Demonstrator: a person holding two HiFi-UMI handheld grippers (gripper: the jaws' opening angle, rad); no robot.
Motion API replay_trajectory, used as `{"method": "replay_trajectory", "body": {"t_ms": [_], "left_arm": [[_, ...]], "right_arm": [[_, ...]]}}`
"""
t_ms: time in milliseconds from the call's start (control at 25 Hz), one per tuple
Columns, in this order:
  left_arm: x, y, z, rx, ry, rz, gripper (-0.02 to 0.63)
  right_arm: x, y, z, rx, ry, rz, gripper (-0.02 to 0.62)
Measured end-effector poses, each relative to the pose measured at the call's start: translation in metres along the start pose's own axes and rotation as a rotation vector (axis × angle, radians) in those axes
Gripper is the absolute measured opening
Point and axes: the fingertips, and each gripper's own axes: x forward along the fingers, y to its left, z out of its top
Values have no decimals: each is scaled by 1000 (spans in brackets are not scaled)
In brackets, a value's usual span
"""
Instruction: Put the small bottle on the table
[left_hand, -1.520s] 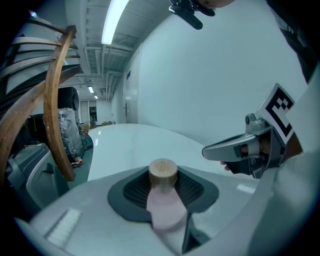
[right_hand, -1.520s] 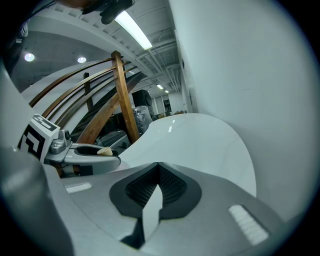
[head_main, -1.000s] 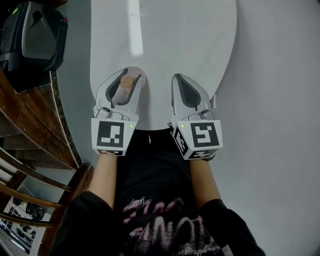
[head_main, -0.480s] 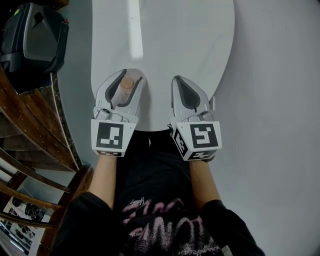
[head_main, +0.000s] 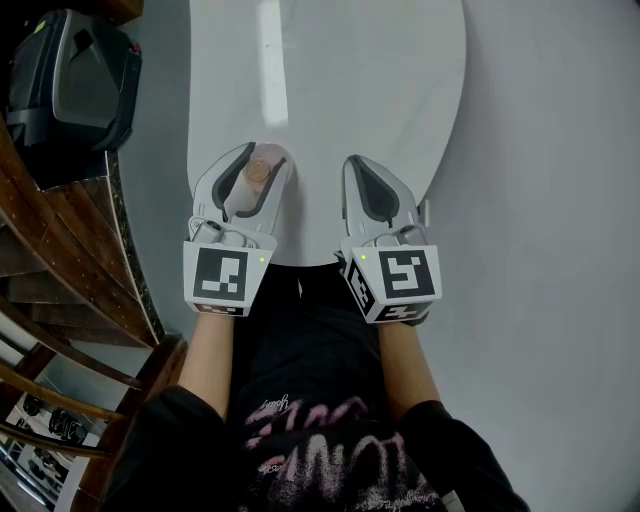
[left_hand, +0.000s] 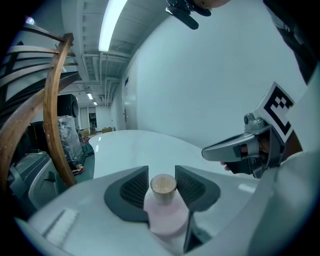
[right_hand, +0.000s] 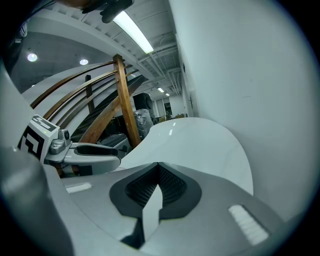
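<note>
White and glossy, the oval surface (head_main: 380, 80) stretches ahead of both claws. Grey floor (head_main: 550, 250) lies out past the right claw's outer side, and curved wooden rails (head_main: 60, 270) lie past the left claw's.

The left claw (head_main: 265, 155) is closed partway on the small bottle (left_hand: 165, 212). Its ribbed pads (left_hand: 134, 189) sit on either side of the neck and shoulder, and the tan cap (left_hand: 163, 185) stands upright between them. The pale pink body sits deeper in, toward the claw's throat. The bottle is over the near part of the surface, but no view shows whether its base is touching.

The right claw (head_main: 355, 160) is just beside the left one. Its tips are pressed together and it holds nothing.

The bottle looks small and light, so weight should be no trouble. Its rounded body seems smooth and could slip or twist under a loose grip. If it is glass, a drop could crack it. The present grip, just under the cap, seems sound. With so narrow a base, the bottle should stand flat on the surface before the pads part.
</note>
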Motion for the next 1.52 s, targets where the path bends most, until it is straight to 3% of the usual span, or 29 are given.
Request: {"method": "replay_trajectory", "body": {"t_ms": [720, 1280, 1520], "left_arm": [[-7, -2, 31, 26, -59, 0, 160], [-24, -3, 41, 38, -77, 44, 119], [-35, 10, 45, 5, -91, 76, 95]], "right_arm": [[-13, -4, 20, 6, -35, -17, 14], [-26, 4, 35, -9, -82, -1, 14], [-28, 13, 45, -24, -102, 10, 14]]}}
